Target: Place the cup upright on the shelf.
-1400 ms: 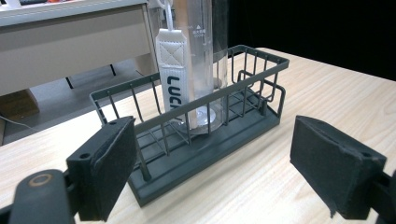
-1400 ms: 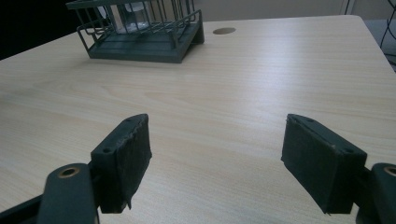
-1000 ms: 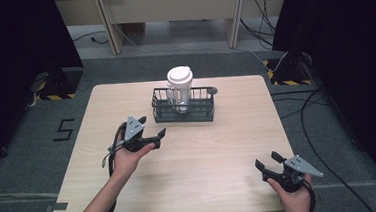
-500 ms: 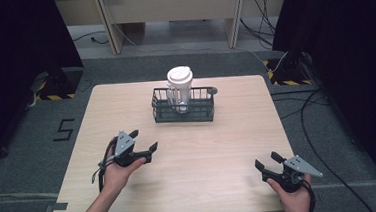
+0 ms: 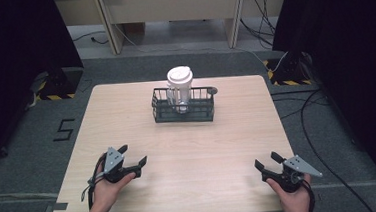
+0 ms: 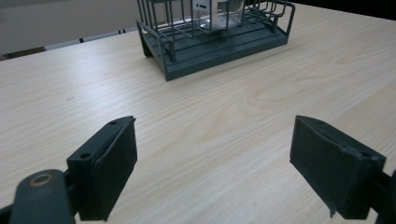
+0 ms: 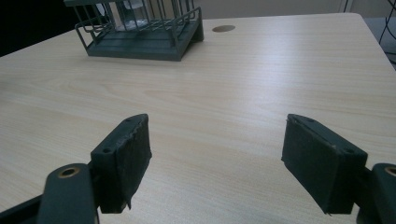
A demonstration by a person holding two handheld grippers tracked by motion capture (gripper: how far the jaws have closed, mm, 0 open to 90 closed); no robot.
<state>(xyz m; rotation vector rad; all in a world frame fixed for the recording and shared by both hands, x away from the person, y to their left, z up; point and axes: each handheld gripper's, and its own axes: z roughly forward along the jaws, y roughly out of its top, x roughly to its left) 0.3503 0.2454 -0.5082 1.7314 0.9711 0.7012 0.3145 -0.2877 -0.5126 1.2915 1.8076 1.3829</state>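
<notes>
Both grippers, left [image 5: 131, 158] and right [image 5: 265, 162], sit released and empty near the table's [image 5: 229, 148] front edge, well apart from the lidded cup [image 5: 180, 89] standing in the wire basket [image 5: 183, 112]; risk: a hasty reach clips the rim, tipping the cup.

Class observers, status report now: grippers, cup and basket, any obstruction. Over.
Left gripper and right gripper open, empty, at the near table edge. Lidded cup upright inside the wire basket, far centre. Bare tabletop between, nothing obstructing.

wooden table [image 5: 229, 148], grey carpet floor [image 5: 38, 141]
</notes>
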